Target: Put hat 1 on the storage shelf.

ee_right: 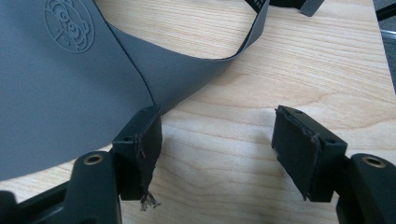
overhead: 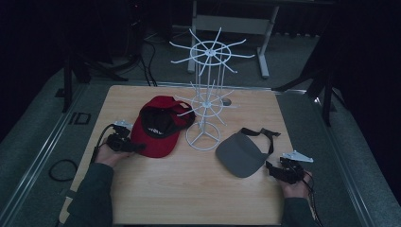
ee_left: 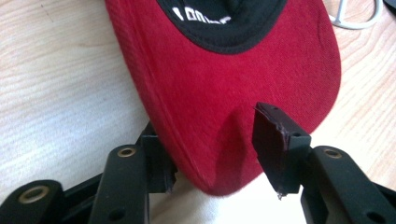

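The left gripper (overhead: 137, 147) sits at the left middle of the high view, its jaws spread wide with the brim of the red cap (overhead: 158, 127) lying between them; in the left gripper view the brim of the red cap (ee_left: 224, 93) fills the upper middle of the frame, one jaw tucked under its left edge at the lower left and the other standing just off its right side at the lower right, so the pads do not press on the cloth and the cap is not grasped. The cap rests upside down on the wooden table (overhead: 189, 189), its black lining showing, just left of the white wire rack (overhead: 205, 104) at the centre of the high view. The right gripper (overhead: 272, 169) lies at the lower right of the high view, released, its tips beside the grey visor (overhead: 241, 153). In the right gripper view the grey visor (ee_right: 60, 88) covers the upper left, its edge just above the left jaw, while bare wood shows between the parted jaws.
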Demonstrator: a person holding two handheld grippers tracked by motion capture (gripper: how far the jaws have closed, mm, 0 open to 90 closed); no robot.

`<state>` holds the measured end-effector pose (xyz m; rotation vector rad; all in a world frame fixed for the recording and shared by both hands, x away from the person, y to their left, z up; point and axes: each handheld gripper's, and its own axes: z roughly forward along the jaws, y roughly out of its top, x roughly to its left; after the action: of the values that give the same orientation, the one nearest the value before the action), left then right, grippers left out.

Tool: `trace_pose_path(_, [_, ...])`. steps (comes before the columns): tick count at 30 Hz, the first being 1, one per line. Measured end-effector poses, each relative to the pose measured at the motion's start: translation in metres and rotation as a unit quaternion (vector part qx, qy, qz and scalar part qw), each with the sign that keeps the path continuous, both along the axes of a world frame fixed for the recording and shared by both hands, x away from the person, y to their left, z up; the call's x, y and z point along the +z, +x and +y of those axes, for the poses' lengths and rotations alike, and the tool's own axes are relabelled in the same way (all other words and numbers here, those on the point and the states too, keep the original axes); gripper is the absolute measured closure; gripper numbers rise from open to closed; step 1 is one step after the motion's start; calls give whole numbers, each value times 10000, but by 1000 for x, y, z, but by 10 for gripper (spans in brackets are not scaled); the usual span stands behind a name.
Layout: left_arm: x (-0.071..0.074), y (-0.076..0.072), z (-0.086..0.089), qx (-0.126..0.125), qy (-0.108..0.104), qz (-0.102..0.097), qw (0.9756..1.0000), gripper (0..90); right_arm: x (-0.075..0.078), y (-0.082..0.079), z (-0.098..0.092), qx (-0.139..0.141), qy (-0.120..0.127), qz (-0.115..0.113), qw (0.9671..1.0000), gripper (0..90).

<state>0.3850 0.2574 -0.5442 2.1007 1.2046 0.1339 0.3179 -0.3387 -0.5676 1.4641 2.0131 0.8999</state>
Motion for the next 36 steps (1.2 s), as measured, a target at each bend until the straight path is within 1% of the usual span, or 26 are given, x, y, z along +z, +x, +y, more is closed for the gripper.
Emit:
trace_pose_path(3, [0, 1, -1, -34, -21, 8, 10000, 527, 0, 0, 0, 1, 0, 1, 10000, 331])
trace_pose_path(4, [-1, 2, -3, -102, 55, 84, 9999, 553, 0, 0, 0, 1, 1, 1, 10000, 330])
trace_pose_path(5, [-1, 2, -3, -102, 55, 84, 9999, 576, 0, 0, 0, 1, 1, 1, 10000, 330])
trace_pose_path(6, [-2, 3, -4, -154, 39, 200, 9997, 581, 0, 0, 0, 4, 0, 1, 10000, 330])
trace_pose_path(7, [-2, 3, -4, -154, 39, 200, 9997, 600, 0, 0, 0, 3, 1, 1, 10000, 329])
trace_pose_path(8, [-2, 3, -3, -264, -137, 348, 9990, 629, 0, 0, 0, 5, 1, 2, 10000, 329])
trace_pose_path(10, [1, 2, -2, -377, -232, 444, 9980, 678, 0, 0, 0, 5, 1, 2, 10000, 328])
trace_pose_path(12, [3, 0, -2, -439, -227, 463, 9977, 718, 0, 0, 0, 6, 1, 3, 10000, 328])
trace_pose_path(15, [5, -3, -2, -463, -244, 455, 9976, 763, 0, 0, 0, 7, 1, 3, 10000, 328])
trace_pose_path(16, [7, -8, -2, -494, -301, 334, 9978, 781, 0, 0, 0, 6, 5, 4, 10000, 327])
trace_pose_path(17, [9, -11, -2, -476, -275, 235, 9982, 794, 0, 0, 0, 7, 4, 3, 10000, 327])
trace_pose_path(18, [10, -15, -2, -408, -304, 106, 9986, 809, 0, 0, 0, 8, 3, 6, 10000, 326])
trace_pose_path(20, [13, -20, -1, -343, -365, -42, 9987, 847, 0, 0, 0, 8, 5, 5, 10000, 326])
trace_pose_path(22, [16, -23, -2, -318, -260, -186, 9990, 857, 0, 0, 0, 9, 4, 5, 10000, 326])
trace_pose_path(23, [16, -23, -2, -318, -260, -186, 9990, 858, 0, 0, 0, 9, 4, 5, 10000, 326])
trace_pose_path(24, [18, -26, -3, -239, -201, -287, 9991, 858, 0, 0, 0, 9, 3, 5, 10000, 326])
trace_pose_path(28, [22, -28, -1, -99, -174, -446, 9988, 861, 0, 0, 0, 10, 0, 7, 10000, 326])
trace_pose_path(31, [26, -30, -2, -19, -35, -613, 9981, 862, 0, 0, 0, 11, 0, 7, 10000, 326])
trace_pose_path(33, [27, -30, -1, 1, -14, -646, 9979, 861, 0, 0, 0, 13, 0, 3, 10000, 326])
trace_pose_path(34, [29, -30, 0, 84, -11, -729, 9973, 861, 0, 0, 0, 13, -1, 6, 10000, 326])
trace_pose_path(35, [29, -30, 0, 84, -11, -729, 9973, 861, 0, 0, 0, 14, -2, 4, 10000, 326])
trace_pose_path(36, [32, -31, 1, 159, 16, -834, 9964, 861, 0, 0, 0, 11, 2, 5, 10000, 326])
